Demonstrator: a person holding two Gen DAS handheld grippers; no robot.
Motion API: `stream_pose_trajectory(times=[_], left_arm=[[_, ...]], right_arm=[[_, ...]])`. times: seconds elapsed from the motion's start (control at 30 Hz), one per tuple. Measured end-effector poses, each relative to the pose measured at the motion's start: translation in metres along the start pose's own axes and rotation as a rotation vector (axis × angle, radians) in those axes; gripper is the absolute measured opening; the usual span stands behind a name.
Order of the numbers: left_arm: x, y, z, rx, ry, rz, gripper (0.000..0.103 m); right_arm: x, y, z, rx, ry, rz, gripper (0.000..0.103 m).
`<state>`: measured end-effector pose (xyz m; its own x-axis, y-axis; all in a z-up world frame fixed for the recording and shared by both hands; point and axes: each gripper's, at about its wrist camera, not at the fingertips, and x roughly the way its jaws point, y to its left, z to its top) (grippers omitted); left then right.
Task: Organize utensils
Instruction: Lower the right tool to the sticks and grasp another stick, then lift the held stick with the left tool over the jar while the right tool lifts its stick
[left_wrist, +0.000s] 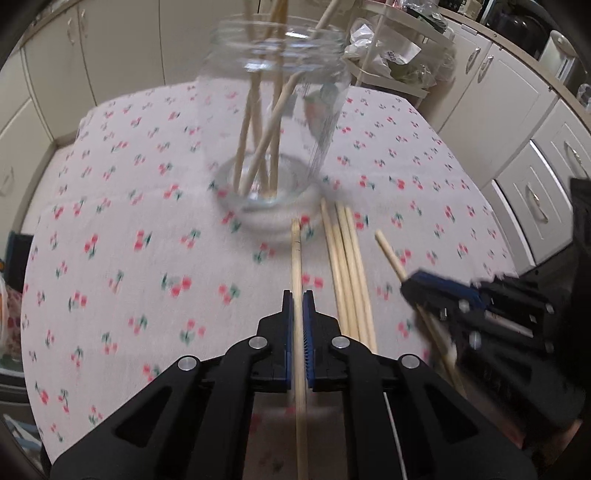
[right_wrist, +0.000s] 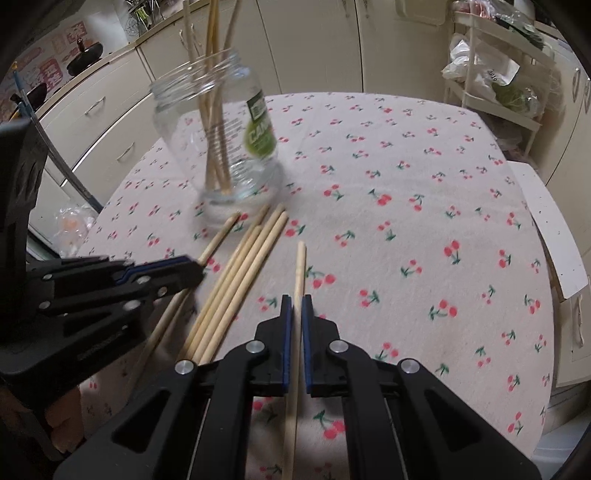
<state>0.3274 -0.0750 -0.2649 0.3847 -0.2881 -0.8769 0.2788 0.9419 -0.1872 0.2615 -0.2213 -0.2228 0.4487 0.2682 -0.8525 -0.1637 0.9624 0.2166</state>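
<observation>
A clear glass jar (left_wrist: 273, 122) (right_wrist: 221, 147) stands on the cherry-print tablecloth (left_wrist: 129, 221) with several wooden chopsticks upright in it. Several loose chopsticks (left_wrist: 347, 266) (right_wrist: 240, 273) lie side by side just in front of the jar. My left gripper (left_wrist: 298, 306) (right_wrist: 195, 269) is shut on one chopstick (left_wrist: 296, 251) that points toward the jar's base. Right of the loose bundle, my right gripper (right_wrist: 298, 306) (left_wrist: 417, 286) is shut on another chopstick (right_wrist: 300, 269). Both held sticks lie low over the cloth.
A white shelf cart (right_wrist: 495, 74) (left_wrist: 388, 62) with bags stands beyond the table's far right corner. Cream cabinets (left_wrist: 517, 122) line the walls. A white chair edge (right_wrist: 554, 236) sits at the table's right side.
</observation>
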Motion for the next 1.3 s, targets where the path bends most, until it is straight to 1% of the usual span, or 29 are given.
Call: stream_pose_trajectory(times=[0.07, 0.2, 0.27, 0.33, 0.4, 0.47, 0.5, 0.53, 0.57, 0.67, 0.77, 0.8, 0.87, 0.93, 1.0, 1.07, 1.17, 1.23, 1.3], left_arm=[[-0.002, 0.0, -0.001, 0.02, 0.011, 0.007, 0.005], [0.0, 0.001, 0.013, 0.026, 0.001, 0.035, 0.007], [0.002, 0.001, 0.018, 0.027, 0.0, 0.042, 0.013], [0.009, 0.002, 0.024, 0.025, 0.005, 0.066, 0.025], [0.013, 0.001, 0.027, 0.029, 0.004, 0.074, 0.027], [0.016, -0.004, 0.028, 0.054, 0.001, 0.086, 0.027], [0.016, -0.005, 0.029, 0.063, -0.007, 0.092, 0.022], [0.017, -0.007, 0.029, 0.068, -0.011, 0.093, 0.01], [0.018, -0.007, 0.029, 0.08, -0.012, 0.088, 0.005], [0.013, -0.007, 0.025, 0.067, -0.016, 0.06, 0.005], [0.001, -0.004, 0.018, 0.049, -0.039, 0.021, 0.005], [-0.004, -0.002, 0.015, 0.047, -0.047, 0.027, 0.005], [-0.012, 0.002, 0.014, 0.038, -0.061, 0.008, 0.005], [-0.021, 0.005, 0.013, 0.031, -0.082, 0.005, 0.005], [-0.035, 0.007, 0.015, 0.023, -0.122, -0.019, 0.005], [-0.052, 0.008, 0.017, 0.025, -0.177, -0.022, 0.005], [-0.072, 0.011, 0.023, 0.01, -0.255, -0.046, 0.005], [-0.09, 0.014, 0.029, -0.008, -0.329, -0.057, 0.005], [-0.109, 0.016, 0.037, -0.034, -0.406, -0.074, 0.005]], right_arm=[[0.002, -0.002, 0.003, 0.012, 0.0, 0.0, 0.006], [0.007, 0.0, 0.011, 0.003, 0.001, -0.017, 0.006], [0.009, -0.001, 0.015, -0.003, 0.0, -0.017, 0.006], [0.011, 0.0, 0.018, -0.017, 0.001, -0.019, 0.007], [0.012, 0.001, 0.019, -0.029, 0.004, -0.021, 0.007], [0.012, 0.002, 0.018, -0.046, 0.0, -0.024, 0.007], [0.012, 0.002, 0.018, -0.048, -0.003, -0.024, 0.007], [0.011, 0.003, 0.017, -0.048, -0.006, -0.024, 0.006], [0.011, 0.001, 0.017, -0.043, -0.009, -0.02, 0.006], [0.009, -0.005, 0.014, 0.013, -0.014, 0.016, 0.006], [0.008, -0.018, 0.013, 0.099, -0.012, 0.078, 0.006], [0.008, -0.019, 0.012, 0.112, -0.013, 0.086, 0.006], [0.006, -0.02, 0.01, 0.122, -0.02, 0.083, 0.006], [0.004, -0.023, 0.008, 0.154, -0.023, 0.101, 0.006], [-0.004, -0.027, 0.006, 0.186, -0.056, 0.131, 0.006], [-0.016, -0.029, 0.008, 0.202, -0.11, 0.148, 0.006], [-0.042, -0.031, 0.014, 0.232, -0.228, 0.196, 0.006], [-0.062, -0.031, 0.019, 0.248, -0.326, 0.222, 0.006], [-0.079, -0.028, 0.024, 0.256, -0.405, 0.236, 0.006]])
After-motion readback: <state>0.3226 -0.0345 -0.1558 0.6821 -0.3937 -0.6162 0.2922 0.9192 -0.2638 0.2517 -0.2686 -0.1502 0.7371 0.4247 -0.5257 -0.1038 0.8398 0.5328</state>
